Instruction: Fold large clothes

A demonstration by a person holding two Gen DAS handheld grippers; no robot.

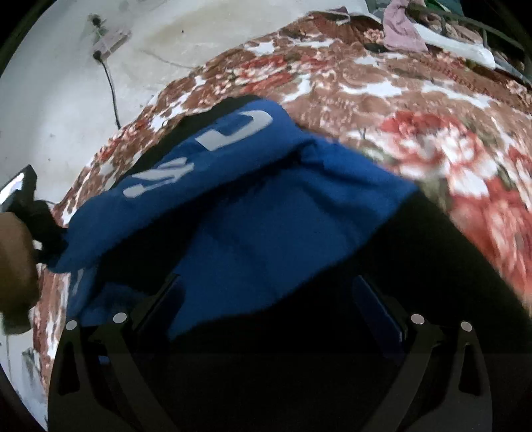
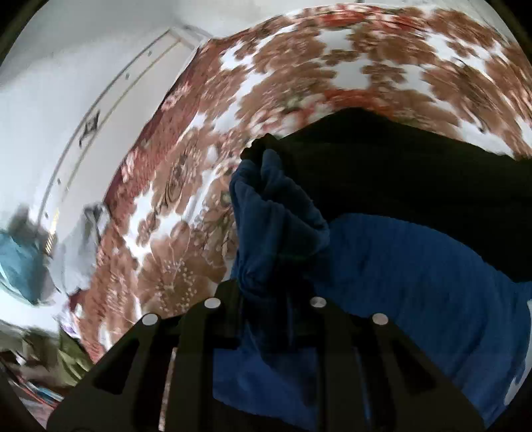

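Observation:
A blue garment [image 1: 252, 212] with white lettering and black panels lies bunched on the floral bedspread [image 1: 382, 86]. In the left wrist view my left gripper [image 1: 269, 295] hovers over it, jaws wide apart, and the cloth drapes across the gap and hides the fingertips. My right gripper [image 1: 36, 226] shows at the left edge with a hand behind it, pinching the garment's corner. In the right wrist view my right gripper [image 2: 269, 292] is shut on a gathered fold of the blue garment [image 2: 276, 212], and the black panel [image 2: 399, 166] lies beyond it.
A pale floor [image 1: 60, 99] with a power strip [image 1: 106, 43] and black cable lies past the bed's edge. Loose clothes [image 1: 402, 30] are piled at the far corner of the bed. A white wall panel [image 2: 83, 109] and teal cloth [image 2: 20, 262] sit left of the bed.

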